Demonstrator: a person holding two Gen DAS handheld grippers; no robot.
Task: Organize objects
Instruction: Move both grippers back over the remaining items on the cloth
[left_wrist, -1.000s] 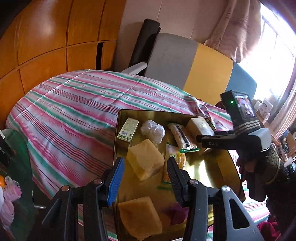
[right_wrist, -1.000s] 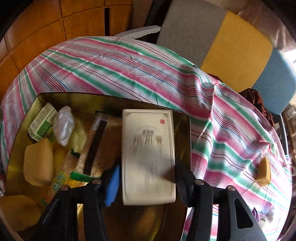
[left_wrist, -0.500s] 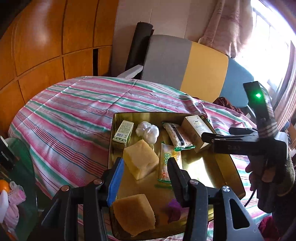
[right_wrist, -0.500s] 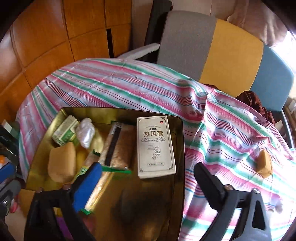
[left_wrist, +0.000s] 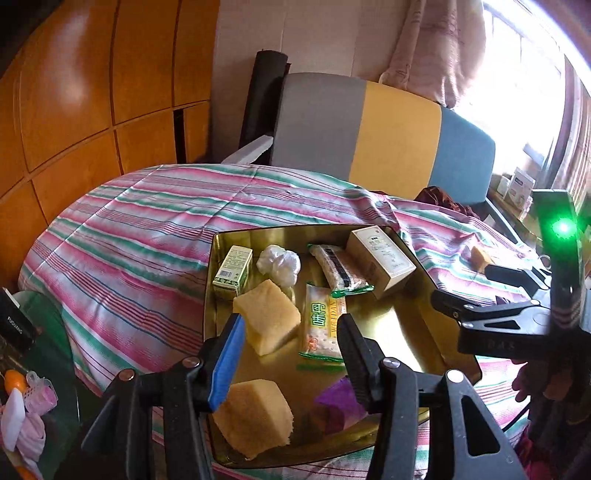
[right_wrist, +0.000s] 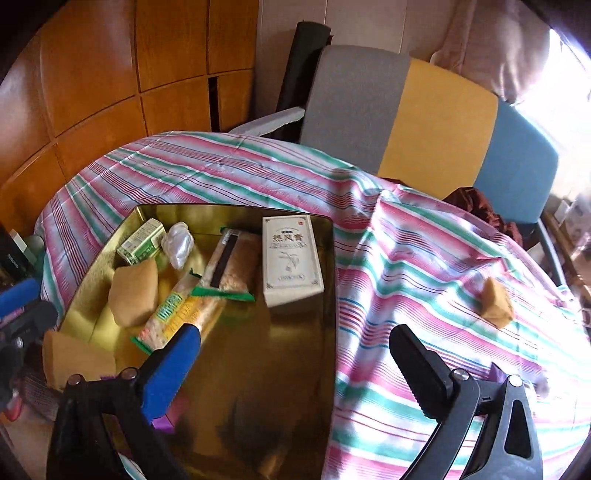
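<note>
Because the shallow gold metal tray (right_wrist: 328, 258) serves as the collecting place, nearly everything sits inside it on the pink-and-green striped cloth covering the surface (right_wrist: 424, 258). The cream rectangular carton (right_wrist: 290, 254) lies flat at the tray's far right corner, face up; its print is Chinese, too small to transcribe with confidence. Beside it lie a dark-striped biscuit wrapper (left_wrist: 340, 269), a yellow-green cracker packet (left_wrist: 325, 325) lettered "WEIDAN", a small green-and-white box (left_wrist: 233, 272), a crumpled white plastic wad (left_wrist: 279, 263), two tan sponge blocks (left_wrist: 269, 321) and a purple item (left_wrist: 334, 404). One tan sponge wedge (right_wrist: 496, 304) lies on the cloth, well apart from the tray, probably the next pick. The right tongs (right_wrist: 295, 354) gape wide, empty, above the tray's right edge. The left tongs (left_wrist: 290, 343) stand parted, holding nothing.
</note>
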